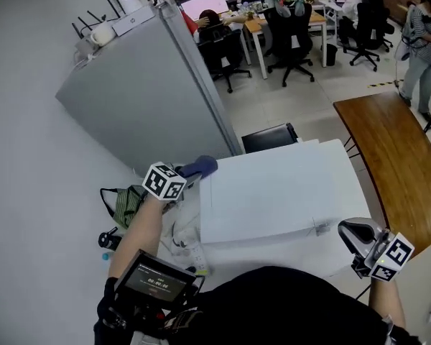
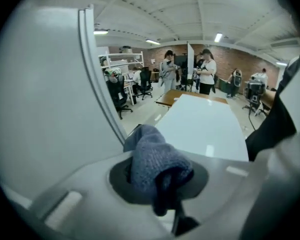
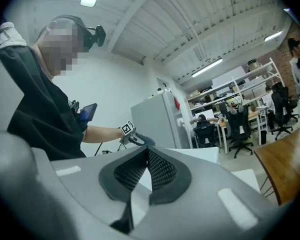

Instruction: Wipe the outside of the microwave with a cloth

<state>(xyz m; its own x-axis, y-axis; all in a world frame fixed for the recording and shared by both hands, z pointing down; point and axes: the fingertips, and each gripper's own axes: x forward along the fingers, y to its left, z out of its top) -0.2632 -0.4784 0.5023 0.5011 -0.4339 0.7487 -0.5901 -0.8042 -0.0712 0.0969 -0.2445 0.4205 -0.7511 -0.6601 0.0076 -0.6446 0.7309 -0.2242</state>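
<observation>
Closest up, a small screen (image 1: 156,282) strapped on the left forearm showed digits too tiny to read. Next, the left gripper (image 2: 157,181) had its jaws clamped on a blue-grey cloth (image 2: 151,156), right at the far left corner of the white microwave (image 1: 273,192), whose front was out of sight. Over by its near right corner, the right gripper (image 3: 146,170) had its jaws pinched together on nothing.

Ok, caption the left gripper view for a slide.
Left gripper shut on a blue-grey cloth, looking along the microwave's white top.
</observation>
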